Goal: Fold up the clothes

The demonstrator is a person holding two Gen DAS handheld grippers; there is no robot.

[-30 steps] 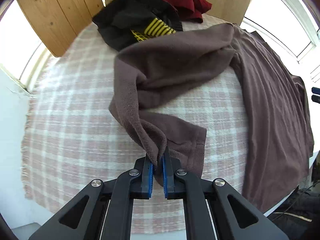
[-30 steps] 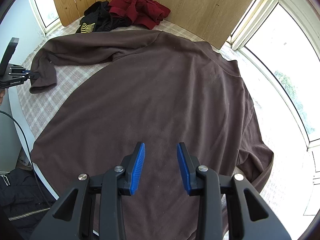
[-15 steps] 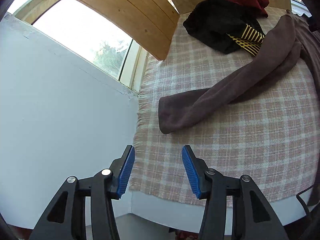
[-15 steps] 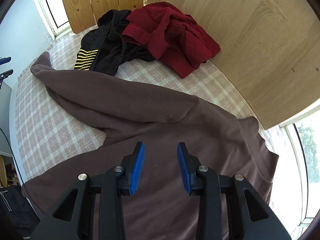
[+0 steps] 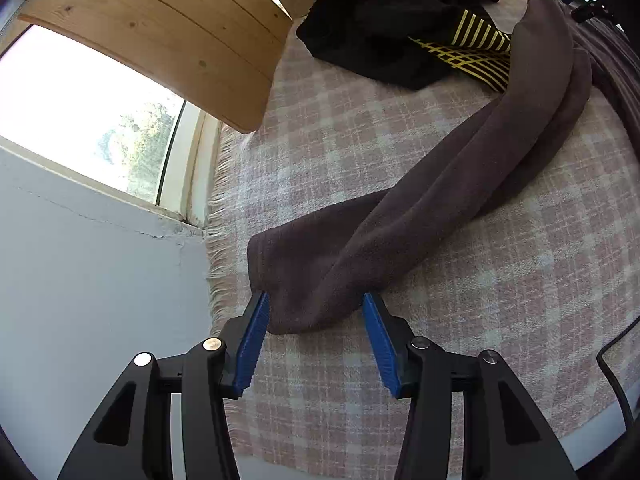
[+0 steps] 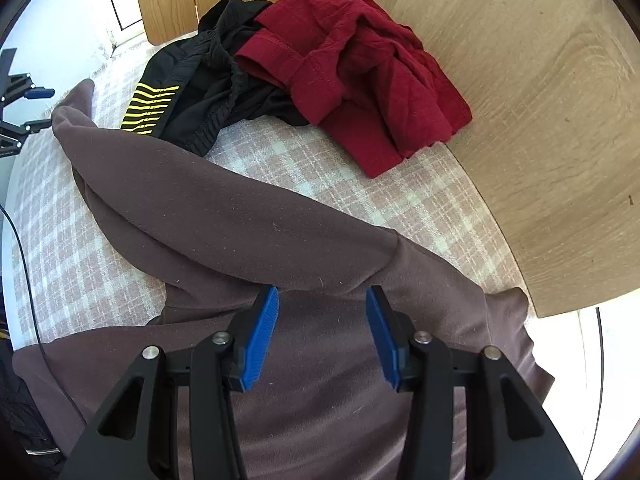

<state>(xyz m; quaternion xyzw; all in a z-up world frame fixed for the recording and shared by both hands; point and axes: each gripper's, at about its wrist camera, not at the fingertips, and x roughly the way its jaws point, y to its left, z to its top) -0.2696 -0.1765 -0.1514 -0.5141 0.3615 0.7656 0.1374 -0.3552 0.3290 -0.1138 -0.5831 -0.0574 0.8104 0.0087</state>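
Left gripper (image 5: pixel 314 320) is closing around the brown sweater's (image 6: pixel 248 232) cuff (image 5: pixel 280 264) at lower centre, not pinching yet. Right gripper (image 6: pixel 322 320) is opening, empty, above the shoulder, probably lining up the sleeve fold on the checked cloth (image 5: pixel 500 280).

The right gripper (image 6: pixel 320 332), its jaws opening with nothing pinched, hangs over the brown sweater (image 6: pixel 320 380) spread on the checked tablecloth (image 6: pixel 280 160), while black shorts (image 6: pixel 208 92) and a red shirt (image 6: pixel 360 80) lie bunched at the far edge.
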